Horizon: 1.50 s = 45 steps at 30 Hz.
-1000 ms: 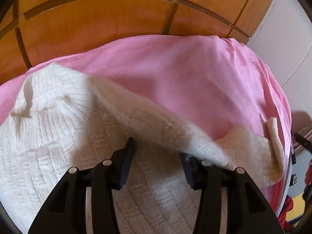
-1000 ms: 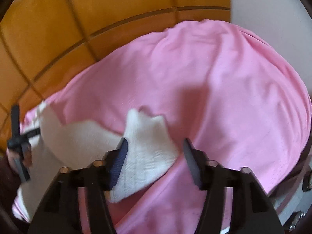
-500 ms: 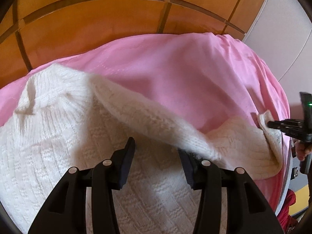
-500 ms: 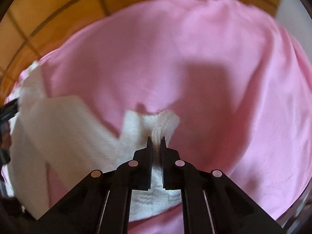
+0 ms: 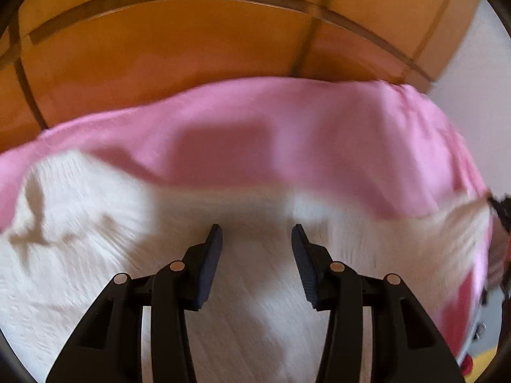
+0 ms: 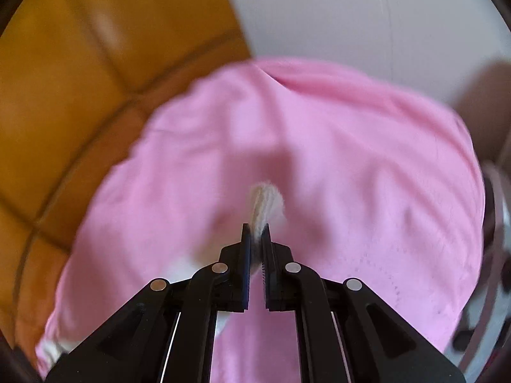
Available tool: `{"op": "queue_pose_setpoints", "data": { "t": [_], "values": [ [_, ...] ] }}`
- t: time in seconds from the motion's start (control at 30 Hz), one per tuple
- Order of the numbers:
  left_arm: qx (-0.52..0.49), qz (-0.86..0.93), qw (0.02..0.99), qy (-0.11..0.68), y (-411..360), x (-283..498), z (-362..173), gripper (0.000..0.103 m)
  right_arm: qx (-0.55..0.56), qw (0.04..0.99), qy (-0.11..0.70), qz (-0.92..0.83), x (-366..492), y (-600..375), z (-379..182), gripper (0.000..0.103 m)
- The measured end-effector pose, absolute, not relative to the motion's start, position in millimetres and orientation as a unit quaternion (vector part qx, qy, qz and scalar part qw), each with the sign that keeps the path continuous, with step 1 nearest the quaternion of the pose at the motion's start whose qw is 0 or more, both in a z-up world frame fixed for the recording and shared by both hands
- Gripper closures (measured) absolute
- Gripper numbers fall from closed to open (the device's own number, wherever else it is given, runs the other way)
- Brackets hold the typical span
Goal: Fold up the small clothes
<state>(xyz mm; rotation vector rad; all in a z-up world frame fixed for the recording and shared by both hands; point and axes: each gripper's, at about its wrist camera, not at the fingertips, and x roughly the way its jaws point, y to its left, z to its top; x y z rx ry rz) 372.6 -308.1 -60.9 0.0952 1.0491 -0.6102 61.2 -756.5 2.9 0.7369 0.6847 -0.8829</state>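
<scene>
A cream knitted sweater [image 5: 95, 239] lies spread on a pink cloth [image 5: 287, 146]. My left gripper [image 5: 256, 228] hovers over its body, open, with only the knit beneath showing between the fingers. One sleeve [image 5: 447, 223] runs out to the far right, where the tip of my right gripper [image 5: 499, 206] shows at the edge. In the right wrist view my right gripper [image 6: 256, 226] is shut on the sleeve's cuff [image 6: 266, 201], which sticks out past the pads above the pink cloth [image 6: 351, 175]. Both views are blurred by motion.
Orange-brown wooden panelling [image 5: 159, 48] rises behind the pink cloth, and a white wall [image 6: 351, 16] stands to its right. The cloth's right edge drops off near dark objects [image 6: 491, 255] that are too blurred to name.
My right gripper closed on the cuff, then drew it out to the right while rolling; the sleeve now lies stretched. The fold that crossed the sweater's body has flattened. My left gripper shifted slightly.
</scene>
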Motion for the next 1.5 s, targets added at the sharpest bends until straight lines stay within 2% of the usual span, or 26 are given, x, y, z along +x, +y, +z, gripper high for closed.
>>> {"op": "queue_pose_setpoints", "data": {
  "t": [0.17, 0.2, 0.23, 0.27, 0.3, 0.43, 0.57, 0.67, 0.77, 0.97, 1.1, 1.3, 1.43, 1.5],
  "values": [
    [0.044, -0.267, 0.832, 0.484, -286, 372, -54, 0.056, 0.348, 0.773, 0.341, -0.405, 75, -751, -43, 0.097],
    [0.056, -0.261, 0.838, 0.476, -279, 367, -53, 0.054, 0.336, 0.781, 0.334, -0.408, 71, -744, -40, 0.084],
    [0.067, -0.253, 0.845, 0.467, -268, 361, -52, 0.053, 0.324, 0.787, 0.327, -0.410, 67, -738, -34, 0.060],
    [0.070, -0.251, 0.846, 0.465, -258, 357, -53, 0.053, 0.306, 0.792, 0.320, -0.421, 60, -726, -26, 0.048],
    [0.071, -0.246, 0.847, 0.466, -248, 354, -54, 0.053, 0.292, 0.797, 0.314, -0.425, 54, -718, -20, 0.042],
    [0.048, -0.210, 0.851, 0.478, -193, 336, -59, 0.054, 0.257, 0.847, 0.316, -0.341, 54, -667, 8, 0.042],
    [0.030, -0.179, 0.861, 0.475, -153, 316, -57, 0.054, 0.188, 0.886, 0.357, -0.231, 87, -589, 8, 0.042],
    [0.014, -0.151, 0.868, 0.473, -119, 301, -55, 0.052, 0.191, 0.870, 0.411, -0.192, 118, -565, -25, 0.042],
    [0.009, -0.108, 0.872, 0.477, -79, 286, -60, 0.052, 0.159, 0.826, 0.473, -0.264, 133, -575, -69, 0.042],
    [-0.065, -0.031, 0.868, 0.491, 19, 245, -63, 0.052, 0.169, 0.831, 0.449, -0.281, 127, -560, -53, 0.042],
    [-0.111, -0.004, 0.864, 0.491, 73, 214, -61, 0.046, 0.207, 0.854, 0.454, -0.148, 116, -508, -39, 0.042],
    [-0.137, -0.050, 0.847, 0.511, 114, 159, -72, 0.046, 0.288, 0.809, 0.510, 0.047, 62, -429, -55, 0.042],
    [-0.125, -0.098, 0.843, 0.513, 111, 128, -71, 0.051, 0.291, 0.791, 0.530, 0.095, 12, -390, -63, 0.041],
    [-0.123, -0.131, 0.836, 0.518, 109, 116, -72, 0.061, 0.291, 0.783, 0.538, 0.115, -8, -373, -61, 0.042]
  ]
}}
